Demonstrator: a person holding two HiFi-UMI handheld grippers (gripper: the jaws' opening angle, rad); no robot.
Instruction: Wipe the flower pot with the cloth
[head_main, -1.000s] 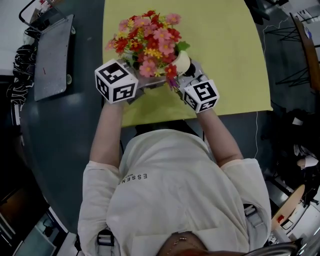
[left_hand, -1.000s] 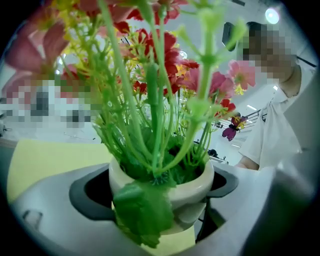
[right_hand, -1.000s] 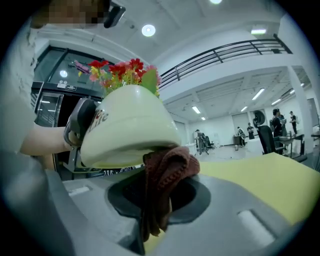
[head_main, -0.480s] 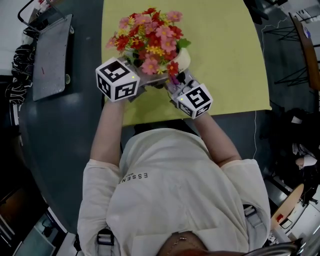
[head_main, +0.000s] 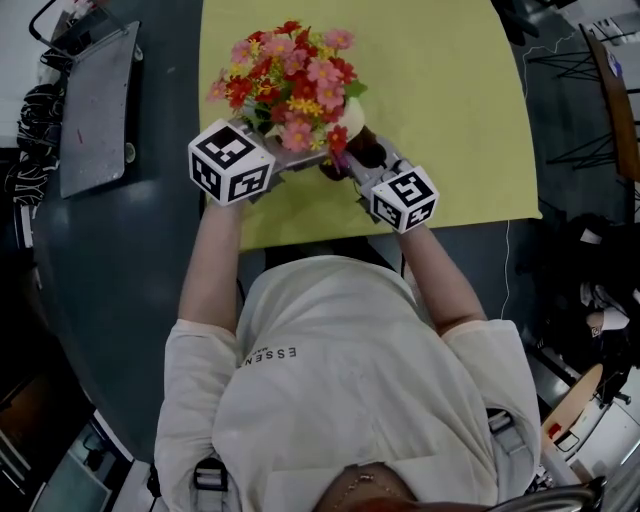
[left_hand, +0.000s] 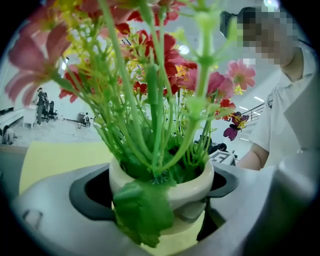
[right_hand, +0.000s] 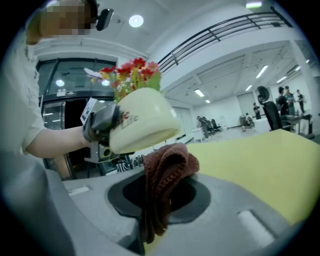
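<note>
A cream flower pot (left_hand: 172, 187) full of red, pink and yellow artificial flowers (head_main: 290, 75) is held off the yellow mat (head_main: 450, 100), tilted. My left gripper (left_hand: 160, 200) is shut on the pot, one jaw on each side of its body. My right gripper (right_hand: 162, 200) is shut on a brown knitted cloth (right_hand: 167, 170). In the right gripper view the cloth's top fold sits right under the pot's (right_hand: 142, 122) lower side, touching or nearly so. From the head view the cloth (head_main: 360, 150) shows beside the flowers, and the pot is mostly hidden under them.
The yellow mat lies on a dark grey round table (head_main: 120, 290). A flat grey device (head_main: 95, 105) lies at the table's left edge. A person's torso and arms fill the lower head view. Chairs and clutter stand on the floor to the right.
The right gripper with the cloth slid left along the pot and back to the right. The pot and flowers shifted slightly up and left, and the pot's cream side is now covered.
</note>
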